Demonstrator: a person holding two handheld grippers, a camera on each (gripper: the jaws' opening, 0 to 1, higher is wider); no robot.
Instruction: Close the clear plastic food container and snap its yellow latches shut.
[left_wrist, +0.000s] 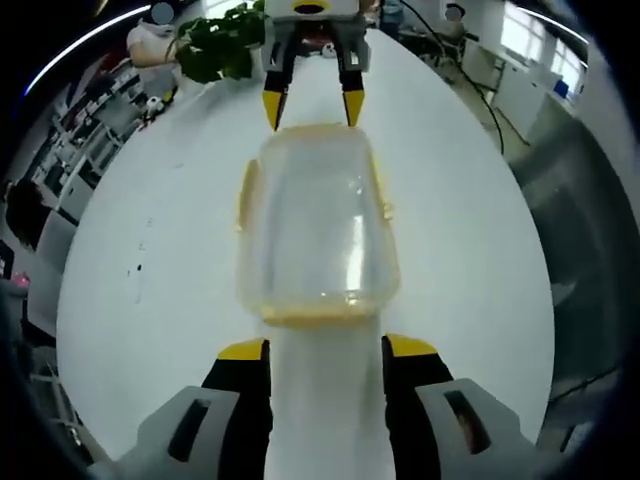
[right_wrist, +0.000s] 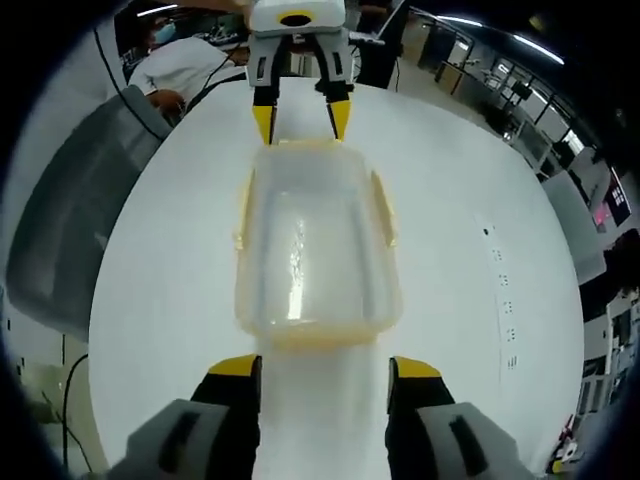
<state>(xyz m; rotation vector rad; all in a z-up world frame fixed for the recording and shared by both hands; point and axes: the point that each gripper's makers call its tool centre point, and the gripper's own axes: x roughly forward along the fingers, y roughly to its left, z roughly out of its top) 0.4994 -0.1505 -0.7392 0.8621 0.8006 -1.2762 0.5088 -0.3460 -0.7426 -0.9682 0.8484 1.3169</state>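
A: And there the container (left_wrist: 318, 225) sat, flat on the white worktop (left_wrist: 150, 280), squarely between the two grippers, one at each short end.

B: Why that line-up, do you reckon?

A: My guess: each tool faced one end so the latches could be pressed from both sides at once. In the left gripper view the left gripper (left_wrist: 326, 352) had its fingers apart, empty, just short of the near rim. In the right gripper view the right gripper (right_wrist: 324, 368) stood the same way, fingers spread, nothing between them.

B: And the lid?

A: It looked seated on top already, though clear on clear made it hard to be sure. The side latches (left_wrist: 243, 195) seemed to stand out from the walls, so I judged them unsnapped.

B: What was it made of?

A: Glossy see-through plastic, a rounded rectangle with soft corners, catching the light in streaks. Yellow trim ran round the rim. The worktop was smooth, matt and oval-edged, with a leafy plant (left_wrist: 222, 42) at its far end.
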